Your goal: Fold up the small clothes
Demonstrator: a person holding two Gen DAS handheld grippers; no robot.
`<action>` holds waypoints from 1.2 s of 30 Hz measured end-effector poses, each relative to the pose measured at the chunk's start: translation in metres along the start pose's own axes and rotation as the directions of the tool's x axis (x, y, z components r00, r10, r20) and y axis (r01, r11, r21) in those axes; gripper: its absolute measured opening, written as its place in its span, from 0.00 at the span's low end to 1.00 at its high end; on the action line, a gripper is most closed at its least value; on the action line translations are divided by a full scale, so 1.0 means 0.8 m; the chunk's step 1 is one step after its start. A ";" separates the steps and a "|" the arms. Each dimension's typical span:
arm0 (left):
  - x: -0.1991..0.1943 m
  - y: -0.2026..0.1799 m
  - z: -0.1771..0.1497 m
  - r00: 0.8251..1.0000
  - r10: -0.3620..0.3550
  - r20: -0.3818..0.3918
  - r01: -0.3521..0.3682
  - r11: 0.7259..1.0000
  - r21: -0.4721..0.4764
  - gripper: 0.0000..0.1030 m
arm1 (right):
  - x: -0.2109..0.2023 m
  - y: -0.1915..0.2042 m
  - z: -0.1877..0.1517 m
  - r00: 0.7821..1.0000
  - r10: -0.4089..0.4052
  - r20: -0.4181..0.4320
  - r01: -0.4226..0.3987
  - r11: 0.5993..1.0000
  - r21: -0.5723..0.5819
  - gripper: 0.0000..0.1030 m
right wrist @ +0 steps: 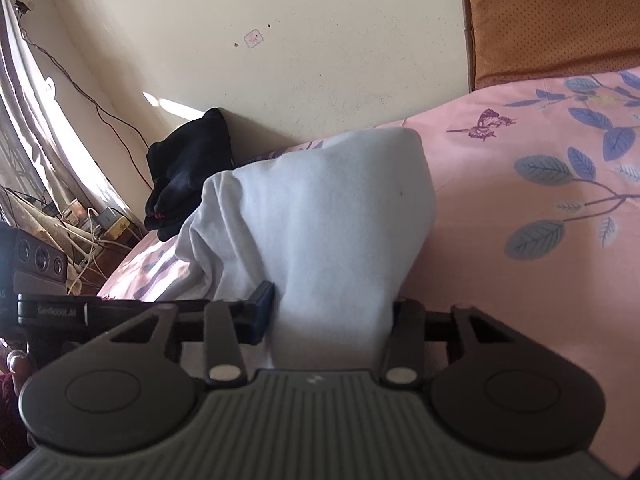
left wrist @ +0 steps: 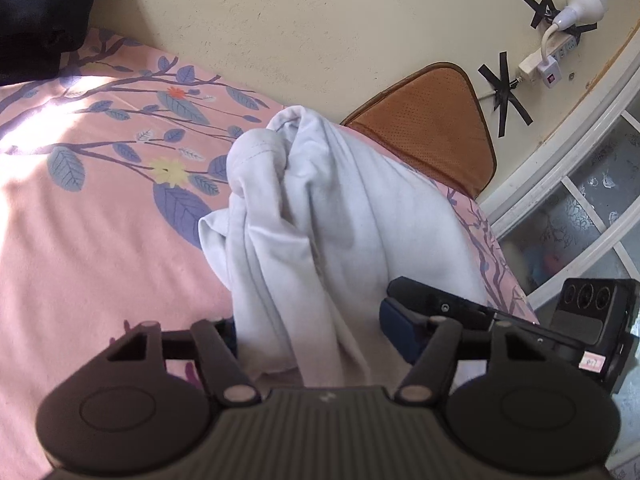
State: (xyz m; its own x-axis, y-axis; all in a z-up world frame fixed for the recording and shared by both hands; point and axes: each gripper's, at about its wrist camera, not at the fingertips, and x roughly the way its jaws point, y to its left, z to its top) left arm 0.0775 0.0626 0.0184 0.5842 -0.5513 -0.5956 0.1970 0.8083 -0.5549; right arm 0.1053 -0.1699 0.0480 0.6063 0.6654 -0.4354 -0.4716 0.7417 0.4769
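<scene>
A white garment (left wrist: 316, 216) is held bunched above a pink bedsheet with a leaf print (left wrist: 80, 216). My left gripper (left wrist: 308, 332) is shut on the garment's near end, and the cloth rises from between its jaws into a rumpled peak. The right gripper's body and blue pad (left wrist: 400, 320) show just to the right of it. In the right wrist view my right gripper (right wrist: 328, 316) is shut on the same white garment (right wrist: 320, 216), which stands up from its jaws in a smooth fold. The left gripper's body (right wrist: 52, 312) shows at the left edge.
A brown cushion (left wrist: 436, 128) leans on the cream wall at the head of the bed. Black clothes (right wrist: 188, 168) lie at the bed's far edge. A power strip and lamp (left wrist: 560, 36) are on the wall. A glazed door (left wrist: 580, 216) stands right of the bed.
</scene>
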 end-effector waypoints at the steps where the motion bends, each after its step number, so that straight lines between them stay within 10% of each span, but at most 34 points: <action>1: 0.002 0.000 0.002 1.000 -0.006 -0.008 0.006 1.000 -0.011 0.50 | -0.002 0.001 0.001 1.000 -0.005 0.008 0.005 1.000 -0.006 0.31; 9: 0.033 -0.099 0.068 0.994 -0.106 0.014 0.104 0.987 0.121 0.47 | -0.067 -0.009 0.053 0.975 -0.105 0.196 0.132 0.983 -0.127 0.25; 16: 0.183 -0.241 0.138 0.986 -0.161 -0.041 0.166 0.942 0.290 0.47 | -0.129 -0.127 0.126 0.870 -0.322 0.373 0.378 0.922 -0.084 0.25; 20: 0.292 -0.279 0.156 0.986 -0.145 -0.088 0.164 0.948 0.274 0.47 | -0.124 -0.212 0.152 0.815 -0.452 0.362 0.486 0.874 -0.003 0.25; 25: 0.381 -0.260 0.143 0.990 -0.045 -0.134 0.071 0.978 0.197 0.52 | -0.097 -0.300 0.151 0.814 -0.520 0.259 0.500 0.854 0.143 0.26; 33: 0.335 -0.257 0.111 0.999 0.000 -0.052 0.015 0.959 0.284 0.60 | -0.109 -0.287 0.135 0.748 -0.602 0.279 0.588 0.797 0.141 0.51; 36: 0.289 -0.248 0.088 0.999 0.051 -0.004 -0.048 0.948 0.314 0.65 | -0.135 -0.271 0.129 0.668 -0.661 0.342 0.619 0.749 0.238 0.63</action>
State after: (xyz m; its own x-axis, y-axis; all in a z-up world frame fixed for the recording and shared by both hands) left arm 0.2289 -0.2108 0.0316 0.5906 -0.5098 -0.6256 0.4058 0.8577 -0.3158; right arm 0.2078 -0.4112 0.0707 0.9358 -0.0746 -0.3446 0.1745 0.9472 0.2691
